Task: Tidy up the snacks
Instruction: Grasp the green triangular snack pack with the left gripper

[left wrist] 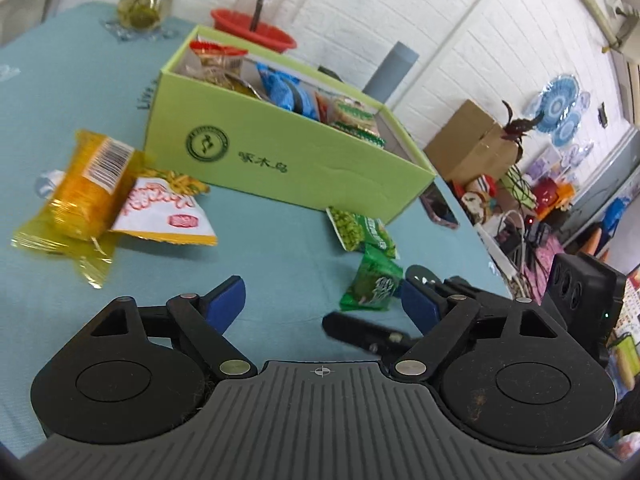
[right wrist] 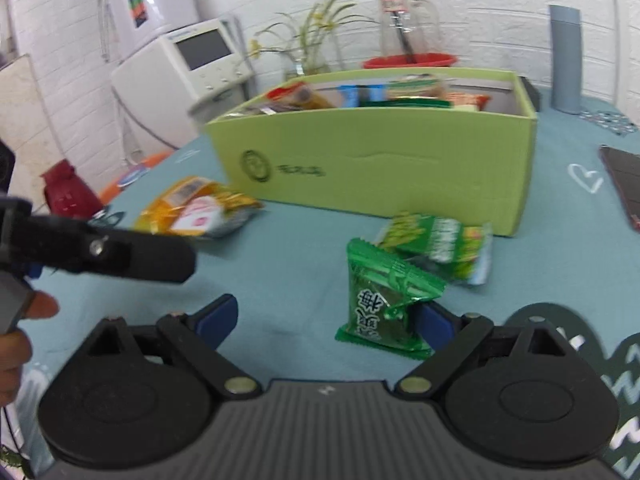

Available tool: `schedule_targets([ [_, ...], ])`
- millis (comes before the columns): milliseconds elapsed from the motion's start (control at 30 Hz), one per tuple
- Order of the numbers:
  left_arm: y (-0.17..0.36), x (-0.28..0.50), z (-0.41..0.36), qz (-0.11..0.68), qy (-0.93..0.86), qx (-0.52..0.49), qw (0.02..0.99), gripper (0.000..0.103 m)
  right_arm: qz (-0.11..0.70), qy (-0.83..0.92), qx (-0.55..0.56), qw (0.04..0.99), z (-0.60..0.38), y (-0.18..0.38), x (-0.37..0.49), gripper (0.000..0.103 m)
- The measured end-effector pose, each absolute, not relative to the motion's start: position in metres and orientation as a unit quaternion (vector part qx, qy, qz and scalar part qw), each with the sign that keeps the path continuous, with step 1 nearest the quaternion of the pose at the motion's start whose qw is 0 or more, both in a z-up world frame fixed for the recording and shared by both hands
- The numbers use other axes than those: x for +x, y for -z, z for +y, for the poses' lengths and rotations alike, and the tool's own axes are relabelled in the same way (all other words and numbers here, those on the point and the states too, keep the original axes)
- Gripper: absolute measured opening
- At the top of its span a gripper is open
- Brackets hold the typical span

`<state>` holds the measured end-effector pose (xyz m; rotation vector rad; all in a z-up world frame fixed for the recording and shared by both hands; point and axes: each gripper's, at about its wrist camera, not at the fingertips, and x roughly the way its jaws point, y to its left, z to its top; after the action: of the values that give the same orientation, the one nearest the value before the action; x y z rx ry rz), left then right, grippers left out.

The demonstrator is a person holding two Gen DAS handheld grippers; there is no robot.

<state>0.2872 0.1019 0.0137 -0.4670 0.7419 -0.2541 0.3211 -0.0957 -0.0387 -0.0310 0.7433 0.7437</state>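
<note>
A white brick wall stands behind a worktop (right wrist: pixel 304 264) with a soft blue-green cloth on it. A big green box (right wrist: pixel 384 160) sits in the middle of the worktop, and this box is the landmark for everything here. Snack packs already fill the box, some blue, some red, some green. In front of the box, touching its front corner, lies a pea snack bag (right wrist: pixel 440 248). Just in front of that bag stands a small dark green packet (right wrist: pixel 384 300), tipped up on its edge. The right gripper (right wrist: pixel 326 318) has its jaws wide open, and the packet leans against the right blue pad. The left gripper (left wrist: pixel 322 300) also has open jaws and holds nothing; it hovers over the cloth in front of the box. Off to the left of the box lie a yellow cracker pack (left wrist: pixel 80 188) and a white and yellow bag (left wrist: pixel 168 208), touching each other. Behind the box are a red bowl (left wrist: pixel 256 32), a glass jug (right wrist: pixel 404 20) and a vase of flowers (left wrist: pixel 144 0).
</note>
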Motion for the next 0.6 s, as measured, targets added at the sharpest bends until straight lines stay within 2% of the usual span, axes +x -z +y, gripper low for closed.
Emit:
schedule_targets([
  [267,-0.013,0.271,0.095,0.358,0.145,-0.194,0.902,0.073,0.335,-0.361,-0.053,0.869,-0.078,0.036,0.271,0.092],
  [500,-0.008,0.306,0.073,0.374,0.179,-0.165,0.895,0.071,0.318,-0.307,-0.074,0.894,-0.085,0.030,0.281,0.091],
  [567,-0.002,0.316,0.065,0.385,0.187,-0.153,0.891,0.065,0.320,-0.304,-0.081,0.894,-0.082,0.033,0.287,0.085],
  [600,0.001,0.319,0.061,0.390,0.192,-0.147,0.889,0.061,0.326,-0.302,-0.081,0.892,-0.081,0.036,0.292,0.077],
])
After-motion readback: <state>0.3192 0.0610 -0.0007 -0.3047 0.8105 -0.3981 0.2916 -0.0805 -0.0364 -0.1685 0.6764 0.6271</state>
